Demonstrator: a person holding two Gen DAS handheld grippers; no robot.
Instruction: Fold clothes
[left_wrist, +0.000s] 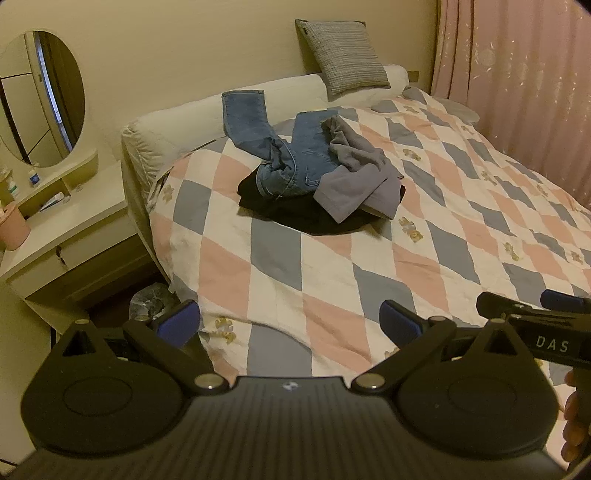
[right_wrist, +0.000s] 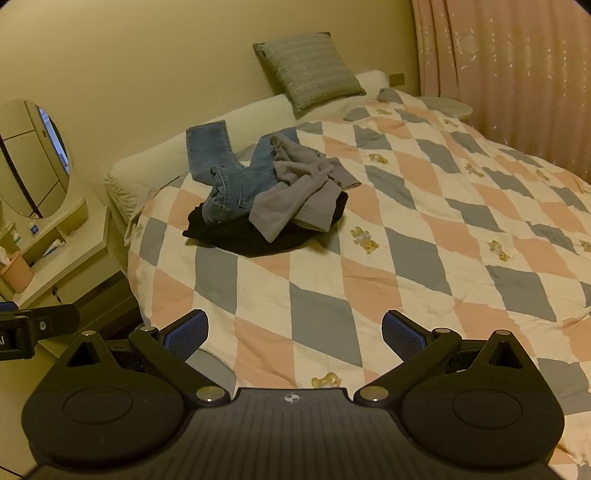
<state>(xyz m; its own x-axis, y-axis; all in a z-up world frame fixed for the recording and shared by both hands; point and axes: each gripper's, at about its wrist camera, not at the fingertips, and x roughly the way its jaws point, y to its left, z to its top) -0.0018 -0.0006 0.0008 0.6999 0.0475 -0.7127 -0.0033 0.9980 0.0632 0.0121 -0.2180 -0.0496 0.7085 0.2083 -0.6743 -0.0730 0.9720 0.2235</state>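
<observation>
1. Bedroom scene: bed (left_wrist: 369, 280) under a quilt of pink, grey-blue and white diamonds with small bear prints; cream wall behind, pink curtain (left_wrist: 517, 74) on the far side.
2. Grey striped cushion (left_wrist: 345, 55) propped against the wall at the head, above a long white bolster (left_wrist: 177, 125).
3. Beside the bed: cream dressing table (left_wrist: 70, 229) with an oval mirror (left_wrist: 40, 99), a pink cup (left_wrist: 13, 225) and small bottles on its shelf.
4. Heap of unfolded clothes toward the head end, on the quilt: blue jeans (left_wrist: 291, 155) crumpled, one leg running up onto the bolster; grey garment (left_wrist: 354, 173) draped beside and partly over them; black garment (left_wrist: 306, 214) underneath both.
5. Left gripper (left_wrist: 290, 325) low over the near edge of the quilt, fingers spread wide, blue pads (left_wrist: 181, 321) bare, nothing between them; well apart from the heap.
6. Right gripper (right_wrist: 295, 332) likewise gaping and empty above the near quilt, also far from the clothes.
7. Fingers of a hand (left_wrist: 576, 417) just visible at the lower edge of the left wrist view, by the right gripper's body.
</observation>
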